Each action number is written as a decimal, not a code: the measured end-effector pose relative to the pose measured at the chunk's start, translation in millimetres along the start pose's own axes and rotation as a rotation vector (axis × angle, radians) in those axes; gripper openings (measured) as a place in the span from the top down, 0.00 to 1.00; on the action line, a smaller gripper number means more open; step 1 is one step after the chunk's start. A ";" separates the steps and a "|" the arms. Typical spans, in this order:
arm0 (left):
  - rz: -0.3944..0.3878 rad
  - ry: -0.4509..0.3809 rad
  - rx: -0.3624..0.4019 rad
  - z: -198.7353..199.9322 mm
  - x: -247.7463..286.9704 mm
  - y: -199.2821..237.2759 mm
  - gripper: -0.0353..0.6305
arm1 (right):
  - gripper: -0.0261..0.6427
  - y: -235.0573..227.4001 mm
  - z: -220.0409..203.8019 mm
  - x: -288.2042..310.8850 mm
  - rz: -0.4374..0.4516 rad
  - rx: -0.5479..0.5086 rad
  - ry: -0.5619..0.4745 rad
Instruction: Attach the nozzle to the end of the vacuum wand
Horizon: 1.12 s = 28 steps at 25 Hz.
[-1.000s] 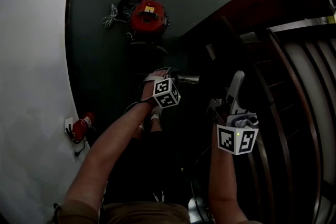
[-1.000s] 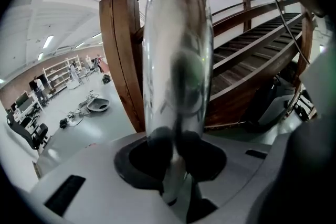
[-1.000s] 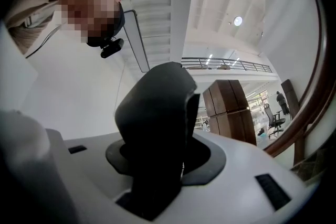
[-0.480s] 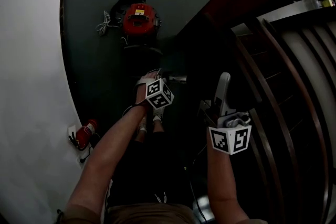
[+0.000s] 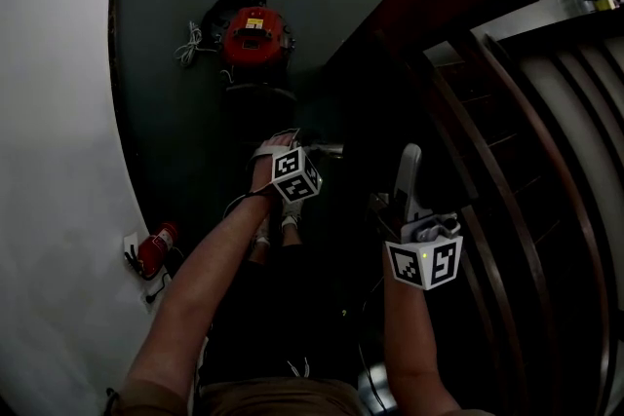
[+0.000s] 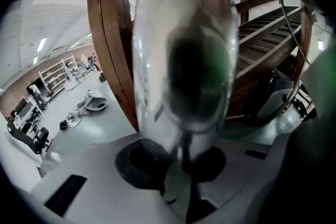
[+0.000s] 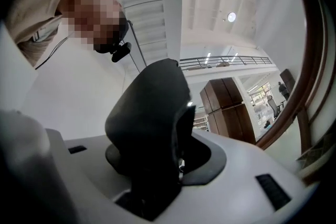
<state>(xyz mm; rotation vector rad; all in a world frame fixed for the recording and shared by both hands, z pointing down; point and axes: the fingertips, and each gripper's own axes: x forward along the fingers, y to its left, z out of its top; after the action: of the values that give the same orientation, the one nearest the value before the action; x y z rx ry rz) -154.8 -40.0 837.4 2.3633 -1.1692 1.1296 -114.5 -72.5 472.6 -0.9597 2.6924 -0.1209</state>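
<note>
In the head view my left gripper (image 5: pixel 291 147) is shut on the chrome vacuum wand (image 5: pixel 328 150), whose short bright end sticks out to the right. In the left gripper view the shiny wand (image 6: pixel 181 50) fills the space between the jaws of the left gripper (image 6: pixel 181 165). To the right, my right gripper (image 5: pixel 415 211) is shut on the grey nozzle (image 5: pixel 407 172), which points up and away. In the right gripper view the nozzle (image 7: pixel 149 118) looks dark and stands up from the right gripper (image 7: pixel 157 165). Nozzle and wand end are apart.
A red canister vacuum (image 5: pixel 252 34) with a white cord sits on the dark floor beyond the grippers. Wooden stairs with a curved rail (image 5: pixel 526 141) fill the right side. A small red object (image 5: pixel 156 248) lies by the white wall (image 5: pixel 49 112) at left.
The head view has shifted a little. The right gripper has drifted slightly with the nozzle. Both grippers keep their hold.
</note>
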 end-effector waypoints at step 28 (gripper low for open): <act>-0.111 0.030 0.109 19.2 31.6 -13.9 0.82 | 0.71 -54.3 -17.0 -0.5 0.033 0.118 0.084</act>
<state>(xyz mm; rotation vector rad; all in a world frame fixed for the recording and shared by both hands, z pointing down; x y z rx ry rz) -122.3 -58.9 849.7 2.4494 -0.9760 1.2149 -86.1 -114.6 498.3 -0.8932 2.7408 -0.3158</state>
